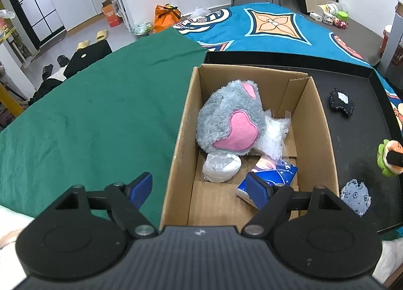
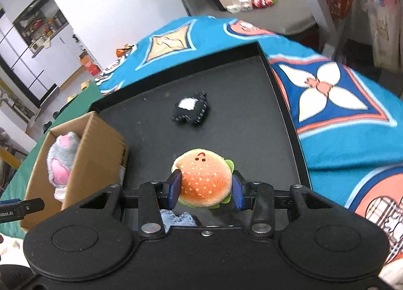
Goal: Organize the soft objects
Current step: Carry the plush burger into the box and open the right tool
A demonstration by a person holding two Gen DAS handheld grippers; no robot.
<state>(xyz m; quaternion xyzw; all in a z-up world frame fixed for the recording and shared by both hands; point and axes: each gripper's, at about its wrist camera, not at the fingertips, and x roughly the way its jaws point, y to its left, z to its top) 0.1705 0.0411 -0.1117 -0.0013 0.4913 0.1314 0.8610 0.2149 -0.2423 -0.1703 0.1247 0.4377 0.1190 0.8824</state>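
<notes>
Between my right gripper [image 2: 206,189] pads: burger plush [image 2: 205,180], clenched across bun sides; light, squashy, needs gentle squeeze. Left gripper [image 1: 202,186] released, over cardboard box [image 1: 325,143].

The burger toy [image 2: 205,180] is short, soft plush, the grey toy [image 1: 230,117] shaggier fur with smooth pink patches. The box [image 1: 176,156] is matt corrugated cardboard, holding crinkly clear plastic bags [image 1: 273,133]. The black tray [image 2: 252,103] looks matt and dusty; the green cloth [image 1: 95,118] is velvety
</notes>
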